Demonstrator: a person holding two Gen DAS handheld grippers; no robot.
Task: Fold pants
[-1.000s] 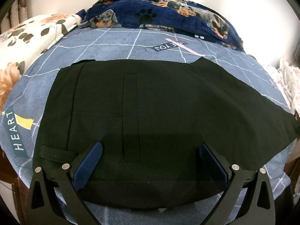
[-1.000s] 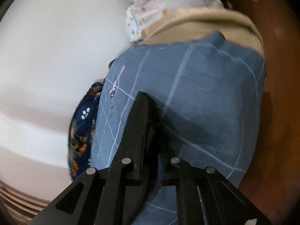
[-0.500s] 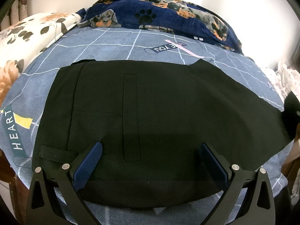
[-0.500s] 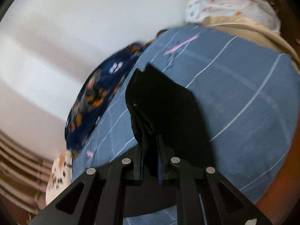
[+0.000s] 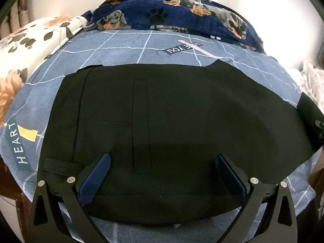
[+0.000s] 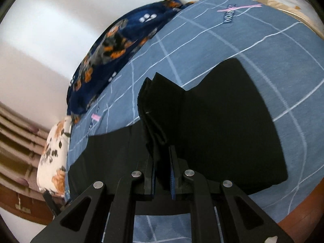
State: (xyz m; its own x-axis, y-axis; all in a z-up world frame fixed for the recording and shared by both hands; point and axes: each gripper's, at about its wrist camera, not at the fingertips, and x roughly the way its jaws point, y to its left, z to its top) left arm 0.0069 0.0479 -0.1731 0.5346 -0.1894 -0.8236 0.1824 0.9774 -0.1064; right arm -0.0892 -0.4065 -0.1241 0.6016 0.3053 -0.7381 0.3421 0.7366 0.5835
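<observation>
Hidden and cut off
The pants run off the right edge in the left view — their gripped hem disappears between the right tongs.

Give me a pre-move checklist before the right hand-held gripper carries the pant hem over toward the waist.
1. Right hand-held gripper shut on the hem: ok, cloth is pinched between the blue pads.
2. All hem layers in the grip: cannot tell, layers fan out above the fingers.
3. Left hand-held gripper out of the fold's way: not ok, it is open over the pants near the waist end.
4. Waist end lying flat on the bed sheet: ok, no bunching visible.
5. Landing area free of other items: ok, the dog-print blanket lies beyond the pants.
</observation>
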